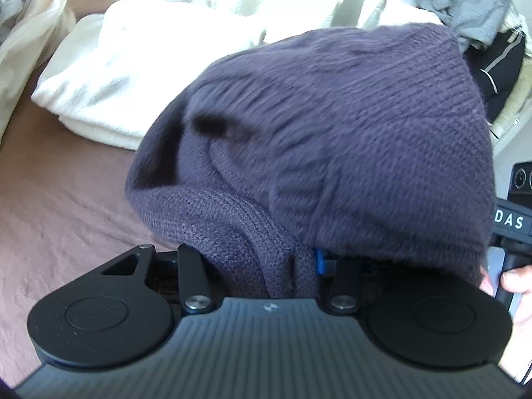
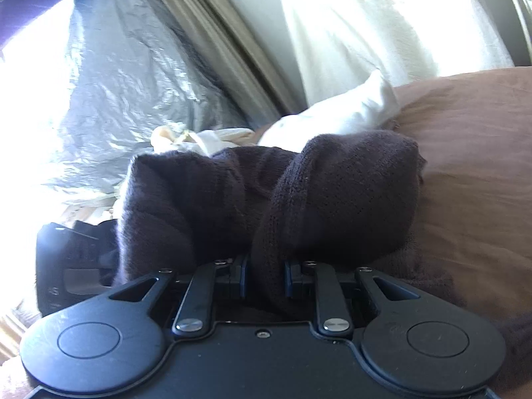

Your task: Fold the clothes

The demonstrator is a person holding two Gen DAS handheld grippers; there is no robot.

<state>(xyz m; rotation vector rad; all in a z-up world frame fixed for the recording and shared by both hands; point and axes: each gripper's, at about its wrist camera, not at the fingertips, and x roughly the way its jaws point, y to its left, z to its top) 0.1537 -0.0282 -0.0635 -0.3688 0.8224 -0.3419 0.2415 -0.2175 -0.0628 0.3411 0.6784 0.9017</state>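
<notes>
Gripping a bunched purple knit sweater point(image 1: 319, 139): left gripper point(image 1: 259, 266) and right gripper point(image 2: 264, 276), each clamped on a fold. Sweater raised above the brown bedspread point(image 1: 60, 206); white folded garment point(image 1: 133, 76) behind it; dark clothing point(image 1: 498, 66), possibly a jacket, beyond the sweater.

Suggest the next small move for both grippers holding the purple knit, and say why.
Probably draw the two grippers apart to spread it out. The left gripper and the right gripper are each shut on a bunched fold of the purple knit sweater, which hangs crumpled above the brown bedcover, too wadded to fold.
</notes>
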